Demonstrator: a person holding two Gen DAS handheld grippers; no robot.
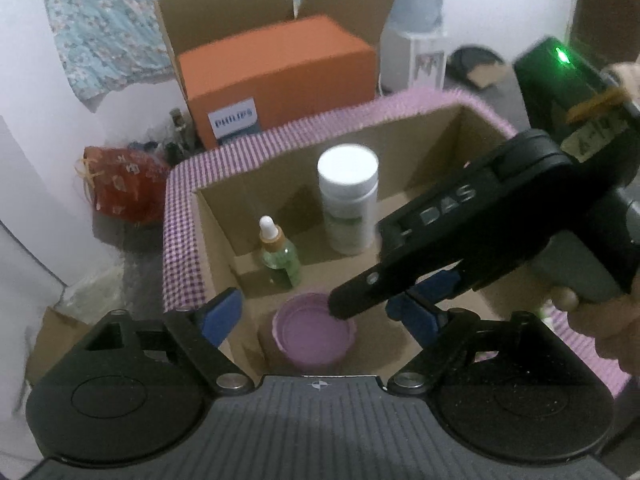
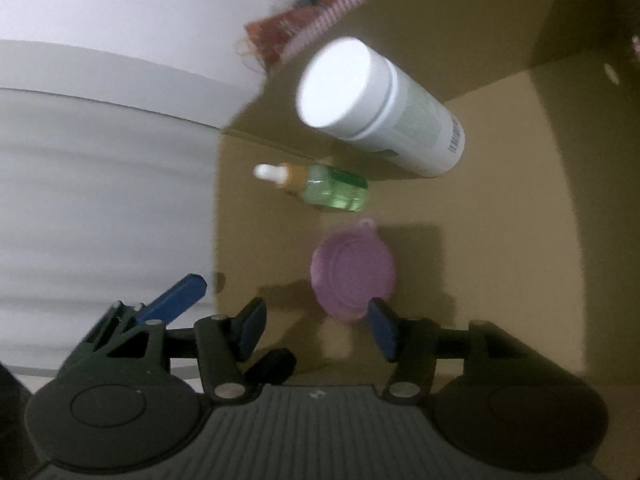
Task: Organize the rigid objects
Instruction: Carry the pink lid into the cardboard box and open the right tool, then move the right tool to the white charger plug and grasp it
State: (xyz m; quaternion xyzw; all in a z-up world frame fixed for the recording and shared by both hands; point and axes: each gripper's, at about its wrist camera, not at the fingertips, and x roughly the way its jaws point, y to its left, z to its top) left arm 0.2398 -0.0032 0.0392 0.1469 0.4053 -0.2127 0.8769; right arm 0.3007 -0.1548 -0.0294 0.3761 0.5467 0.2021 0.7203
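Note:
A cardboard box trimmed in purple gingham [image 1: 180, 216] holds three items on its floor. A tall white bottle [image 1: 348, 200] stands upright at the back, with a small green dropper bottle [image 1: 280, 256] to its left. In front of them sits a round purple container [image 1: 316, 332] with its lid on. My left gripper [image 1: 320, 312] hovers open over the purple container, one blue finger on each side and neither touching it. My right gripper [image 2: 316, 328] is open just short of the purple container [image 2: 352, 272], its right pad [image 2: 382, 330] close to the rim. The white bottle [image 2: 376, 108] and dropper bottle [image 2: 320, 188] lie beyond.
Behind the box an orange Philips carton [image 1: 276, 76] sits in an open cardboard case. A red bag [image 1: 124, 184] lies to the left and a water dispenser [image 1: 420, 40] stands at the back. The right gripper's black body [image 1: 480, 220] crosses the box from the right.

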